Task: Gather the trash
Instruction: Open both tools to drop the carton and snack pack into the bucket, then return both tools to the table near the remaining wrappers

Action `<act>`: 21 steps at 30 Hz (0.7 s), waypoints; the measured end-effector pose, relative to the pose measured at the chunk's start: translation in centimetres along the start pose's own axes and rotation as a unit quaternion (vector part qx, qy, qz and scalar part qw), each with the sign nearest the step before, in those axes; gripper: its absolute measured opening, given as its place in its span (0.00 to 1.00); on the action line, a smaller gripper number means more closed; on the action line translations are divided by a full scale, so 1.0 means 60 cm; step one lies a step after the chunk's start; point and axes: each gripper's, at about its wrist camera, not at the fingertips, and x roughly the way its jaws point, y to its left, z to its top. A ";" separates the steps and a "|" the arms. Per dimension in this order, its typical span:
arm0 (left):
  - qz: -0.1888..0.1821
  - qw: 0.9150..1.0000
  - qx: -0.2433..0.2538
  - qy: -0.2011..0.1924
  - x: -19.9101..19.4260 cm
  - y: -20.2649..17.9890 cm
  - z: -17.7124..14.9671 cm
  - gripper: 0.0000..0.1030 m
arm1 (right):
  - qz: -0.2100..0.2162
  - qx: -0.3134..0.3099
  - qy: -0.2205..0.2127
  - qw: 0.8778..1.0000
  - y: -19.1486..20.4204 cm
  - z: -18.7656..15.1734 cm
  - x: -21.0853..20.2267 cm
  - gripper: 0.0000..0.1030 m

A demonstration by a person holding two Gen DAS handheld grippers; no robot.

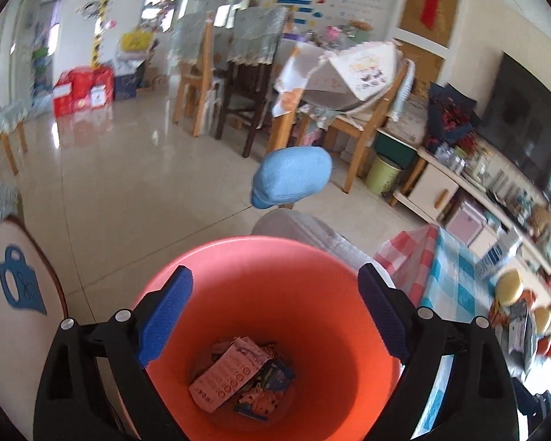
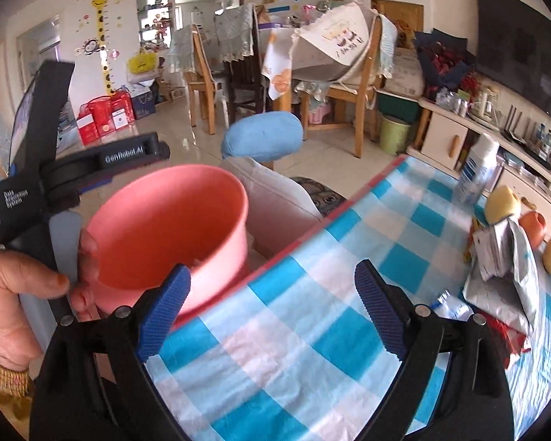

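Left gripper hangs directly above the mouth of the pink-orange trash bucket, pointing down into it. Jaws wide apart, nothing between the blue pads. At the bucket bottom lie printed wrappers, a pale pink packet uppermost, darker ones under it. In the right wrist view the bucket stands off the near-left edge of the table, beside a white-covered seat, rim roughly level with the tabletop; a person's hand grips the left tool's handle.

Right gripper is over the blue-and-white checked tablecloth, near its left edge, jaws likewise spread wide and empty.

Remaining trash: a crumpled silver foil bag sits toward the right edge of the table, with red packaging and a bit of clear plastic just beside it. Yellow and orange fruit and a white spray bottle at the far right edge do not look like trash.

Judgement: a drop into the bucket reads as complete; the step in hand is the return for the next piece. Task partly done.

Next move: swing the right gripper rightward across the cloth to the foil bag, approach low, close on a raised fold rather than the flat face. Foil is slippery and springy; a shallow pinch may slide off or drag the red packaging along.
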 end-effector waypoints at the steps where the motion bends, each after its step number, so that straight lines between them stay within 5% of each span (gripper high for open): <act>1: -0.002 1.000 0.021 -0.003 -0.004 -0.014 -0.001 0.89 | -0.004 0.002 0.002 1.000 -0.004 -0.007 -0.005 0.89; 12: -0.039 0.993 0.105 -0.031 -0.042 -0.125 -0.033 0.91 | -0.039 0.035 0.033 0.998 -0.064 -0.072 -0.052 0.89; 21: -0.072 0.991 0.107 -0.022 -0.052 -0.177 -0.064 0.91 | -0.061 0.085 0.023 0.994 -0.133 -0.118 -0.118 0.90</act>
